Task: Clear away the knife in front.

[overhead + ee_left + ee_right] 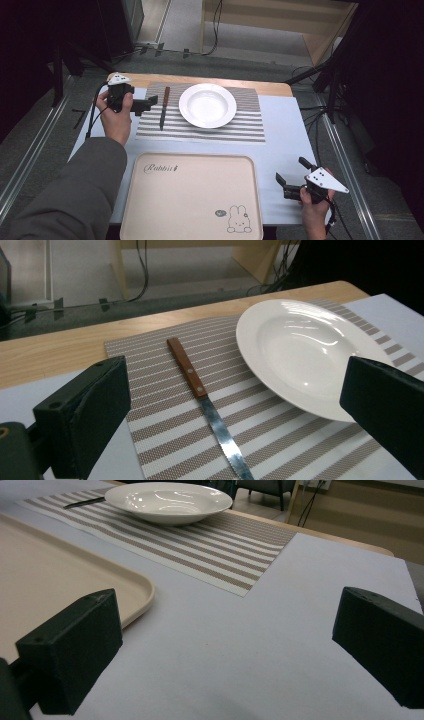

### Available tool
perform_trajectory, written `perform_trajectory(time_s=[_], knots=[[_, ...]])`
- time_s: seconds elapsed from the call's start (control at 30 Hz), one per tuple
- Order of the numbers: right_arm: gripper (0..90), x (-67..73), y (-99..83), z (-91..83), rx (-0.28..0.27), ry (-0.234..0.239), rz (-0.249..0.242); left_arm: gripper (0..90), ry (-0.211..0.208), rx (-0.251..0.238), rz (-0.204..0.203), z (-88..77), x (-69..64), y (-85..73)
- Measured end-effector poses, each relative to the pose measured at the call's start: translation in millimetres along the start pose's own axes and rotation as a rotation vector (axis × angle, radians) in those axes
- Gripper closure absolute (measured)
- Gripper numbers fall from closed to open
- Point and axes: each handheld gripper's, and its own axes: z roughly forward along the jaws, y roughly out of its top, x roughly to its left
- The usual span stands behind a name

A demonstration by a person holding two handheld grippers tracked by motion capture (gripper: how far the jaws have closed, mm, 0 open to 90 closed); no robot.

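Reaching for the wooden-handled steel table knife (163,107) appears to be the step in hand. In the high view, the knife is seen left of centre in the upper half, lying lengthwise on the grey-and-white striped woven placemat (240,127), just left of the round white ceramic deep plate (207,105). The left hand-held gripper (151,102) is held just left of the knife handle, jaws spread and empty. The right hand-held gripper (291,170) is seen at lower right, wide open and empty, beside the beige plastic tray with a rabbit print (192,200).

In the left gripper view, the knife (207,407) runs from upper centre to the bottom edge between the two parted jaws, the plate (305,352) close on its right. A grasp is best placed across the brown handle, low to the mat, with the plate rim kept clear.

In the right gripper view, bare pale table (240,650) lies between the separated jaws; the tray corner (140,590) sits at left.
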Motion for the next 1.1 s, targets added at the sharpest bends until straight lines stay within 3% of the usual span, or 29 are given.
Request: perform_trajectory(time_s=[0.13,0.23,0.27,0.47,0.53,0.6,0.67,0.7,0.73,0.8,1.03,1.1], knots=[[0.0,0.2,-0.1,0.1,-0.001,0.000,-0.003,3.5,0.008,0.043,-0.047,16.0,6.9,2.0],[0.0,0.2,-0.1,0.3,0.001,-0.001,-0.003,7.6,0.016,0.064,-0.060,23.2,9.2,4.0],[0.0,0.5,-0.1,0.5,0.003,-0.003,-0.005,12.2,0.042,0.097,-0.077,30.9,11.1,7.0],[0.0,1.2,0.2,1.6,0.007,-0.003,-0.017,23.3,0.058,0.186,-0.103,50.2,12.3,12.8],[0.0,1.6,0.2,1.7,0.011,-0.003,-0.018,25.5,0.066,0.242,-0.117,62.2,10.3,14.4],[0.0,1.9,0.3,2.0,0.011,-0.002,-0.019,29.0,0.065,0.258,-0.120,65.9,9.3,14.3],[0.0,2.0,0.3,2.2,0.010,-0.002,-0.023,31.9,0.042,0.312,-0.132,77.8,6.5,12.6],[0.0,2.0,0.3,2.2,0.010,-0.002,-0.023,33.4,0.042,0.312,-0.132,77.8,6.5,12.6],[0.0,2.1,0.2,2.1,0.010,-0.002,-0.024,33.8,0.046,0.350,-0.125,85.3,3.6,11.4],[0.0,2.1,0.2,2.3,0.010,-0.002,-0.025,34.1,0.039,0.375,-0.127,92.7,0.8,10.4],[0.0,2.2,0.1,2.2,0.009,-0.002,-0.023,43.2,0.093,0.424,-0.123,111.3,-3.6,8.9],[0.0,2.6,0.2,2.4,0.010,-0.001,-0.029,49.8,0.121,0.433,-0.125,117.3,-3.2,8.4]])
